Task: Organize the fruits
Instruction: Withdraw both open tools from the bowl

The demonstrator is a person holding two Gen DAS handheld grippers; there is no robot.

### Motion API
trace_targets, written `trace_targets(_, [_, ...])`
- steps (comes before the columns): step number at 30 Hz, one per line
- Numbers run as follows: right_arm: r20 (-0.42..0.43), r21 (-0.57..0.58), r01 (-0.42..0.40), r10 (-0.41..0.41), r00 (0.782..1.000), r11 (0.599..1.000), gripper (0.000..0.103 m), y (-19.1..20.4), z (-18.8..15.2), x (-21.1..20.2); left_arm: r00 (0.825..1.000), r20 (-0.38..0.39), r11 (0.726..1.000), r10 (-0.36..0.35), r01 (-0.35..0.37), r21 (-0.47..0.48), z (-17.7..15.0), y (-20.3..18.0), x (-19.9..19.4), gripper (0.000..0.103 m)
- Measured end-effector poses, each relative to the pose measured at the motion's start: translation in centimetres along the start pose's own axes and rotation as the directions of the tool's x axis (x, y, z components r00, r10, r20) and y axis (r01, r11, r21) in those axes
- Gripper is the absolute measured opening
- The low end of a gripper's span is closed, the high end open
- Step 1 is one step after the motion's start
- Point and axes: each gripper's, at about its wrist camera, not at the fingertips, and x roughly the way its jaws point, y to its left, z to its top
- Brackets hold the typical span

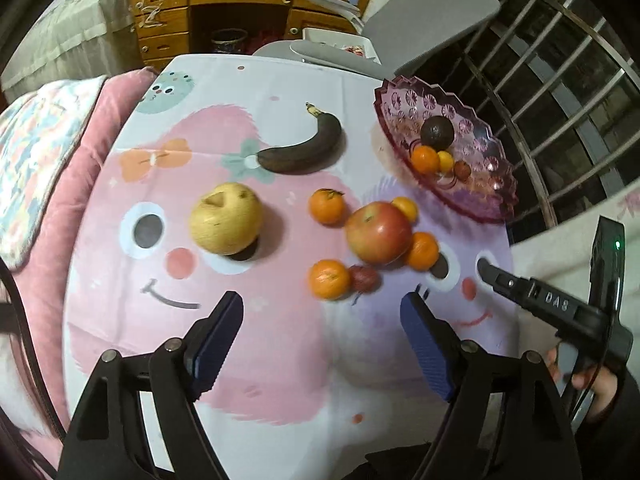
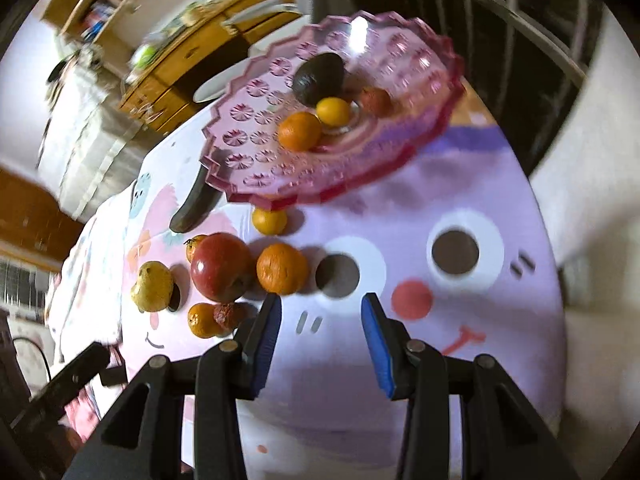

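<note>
On the cartoon-print tablecloth [image 1: 280,360] lie a yellow pear [image 1: 226,218], a dark banana [image 1: 304,148], a red apple [image 1: 378,232], several oranges such as one [image 1: 329,285], and a small red fruit [image 1: 365,279]. The pink glass bowl [image 1: 400,100] at the back right holds an avocado [image 1: 437,132], an orange [image 1: 425,159] and two small fruits. My left gripper [image 1: 322,320] hangs open and empty just short of the loose fruit. My right gripper [image 2: 320,308] stands open by a narrow gap, empty, right of the apple [image 2: 222,270] and in front of the bowl [image 2: 256,136].
A wooden desk [image 1: 240,8] and a grey chair [image 1: 432,12] stand behind the table. A metal railing [image 1: 560,80] runs along the right. A pink cushion [image 1: 100,140] lies at the left edge. A hand [image 1: 592,384] holds the right gripper's handle.
</note>
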Motion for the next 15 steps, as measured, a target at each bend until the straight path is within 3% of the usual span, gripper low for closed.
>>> trace_targets(4, [0.028, 0.121, -0.011, 0.007, 1.000, 0.993, 0.051, 0.9, -2.6, 0.1, 1.000, -0.017, 0.995, -0.011, 0.013, 0.096, -0.1, 2.7, -1.0, 0.082])
trace_targets(15, [0.103, 0.316, -0.026, -0.007, 0.995, 0.948, 0.057, 6.1, -10.2, 1.2, 0.997, -0.071, 0.950, 0.003, 0.019, 0.311, 1.1, 8.8, -2.0, 0.085])
